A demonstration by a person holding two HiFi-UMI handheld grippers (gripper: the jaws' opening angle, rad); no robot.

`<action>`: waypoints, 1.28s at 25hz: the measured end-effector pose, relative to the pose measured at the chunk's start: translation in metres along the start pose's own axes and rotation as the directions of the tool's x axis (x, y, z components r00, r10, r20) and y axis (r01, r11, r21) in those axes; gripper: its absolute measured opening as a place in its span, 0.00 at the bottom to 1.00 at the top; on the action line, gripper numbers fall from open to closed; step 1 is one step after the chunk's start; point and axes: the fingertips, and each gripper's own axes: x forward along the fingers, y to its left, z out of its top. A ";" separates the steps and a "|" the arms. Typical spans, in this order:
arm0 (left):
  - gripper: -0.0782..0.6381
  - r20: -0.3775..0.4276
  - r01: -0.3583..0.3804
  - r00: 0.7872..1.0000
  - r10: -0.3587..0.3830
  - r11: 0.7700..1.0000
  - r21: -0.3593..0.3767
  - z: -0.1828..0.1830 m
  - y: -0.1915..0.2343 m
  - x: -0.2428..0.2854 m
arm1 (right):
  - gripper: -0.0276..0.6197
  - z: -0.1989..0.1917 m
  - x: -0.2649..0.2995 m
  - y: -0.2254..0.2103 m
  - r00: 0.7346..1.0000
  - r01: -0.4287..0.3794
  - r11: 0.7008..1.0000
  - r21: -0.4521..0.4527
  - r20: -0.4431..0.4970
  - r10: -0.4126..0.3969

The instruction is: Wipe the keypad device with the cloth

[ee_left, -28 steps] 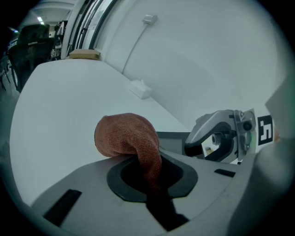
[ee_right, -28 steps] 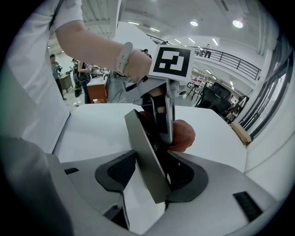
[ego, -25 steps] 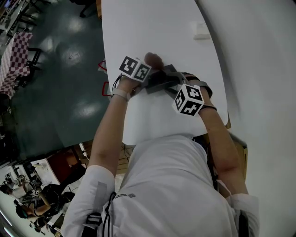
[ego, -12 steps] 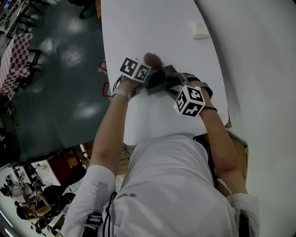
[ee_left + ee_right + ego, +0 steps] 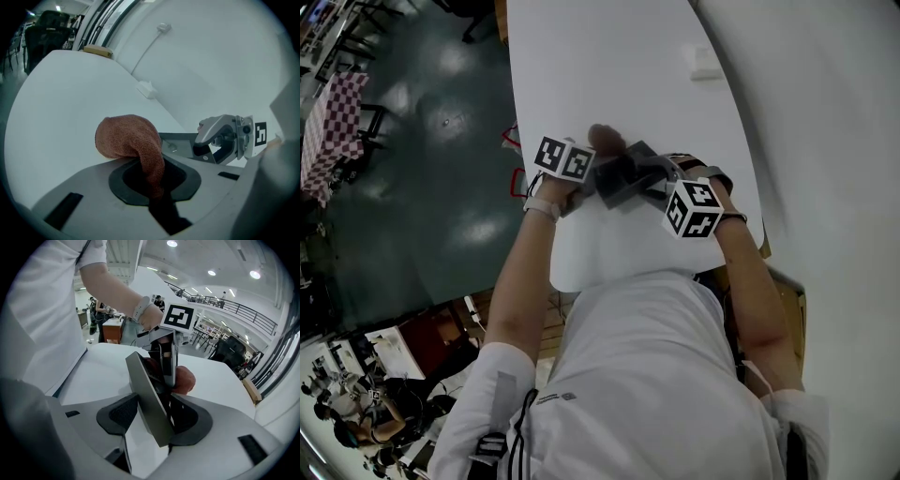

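Fingers point(image 5: 191, 180) of left gripper point(image 5: 152, 182) pinch cloth point(image 5: 124, 138); right gripper point(image 5: 157, 422) clamps keypad device point(image 5: 145, 394).

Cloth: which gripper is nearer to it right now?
Left. The left gripper pinches the cloth in its fingers. The right gripper holds the device tilted, with the cloth close behind it.

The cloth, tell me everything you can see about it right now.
The cloth is reddish-brown with a nubby, towel-like weave. It is bunched into a rounded wad, and a narrow tail runs down into the left gripper, whose jaws are shut on it. The wad is over the white table, close beside the grey keypad device that the right gripper holds; whether they touch is unclear.
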 end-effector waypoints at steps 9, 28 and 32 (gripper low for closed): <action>0.18 0.067 -0.008 0.998 0.009 1.000 -0.020 -0.014 -0.005 -0.008 | 0.38 0.003 -0.005 0.009 0.999 0.022 0.999 0.037 0.022 -0.023; 0.18 0.081 -0.129 0.989 0.124 0.989 0.068 -0.067 -0.007 -0.013 | 0.42 -0.003 -0.031 0.062 0.984 0.176 0.971 0.163 -0.043 -0.172; 0.18 0.067 -0.127 0.990 0.121 0.988 0.086 -0.076 -0.013 -0.014 | 0.42 -0.012 -0.042 0.068 0.979 0.197 0.959 0.205 -0.084 -0.184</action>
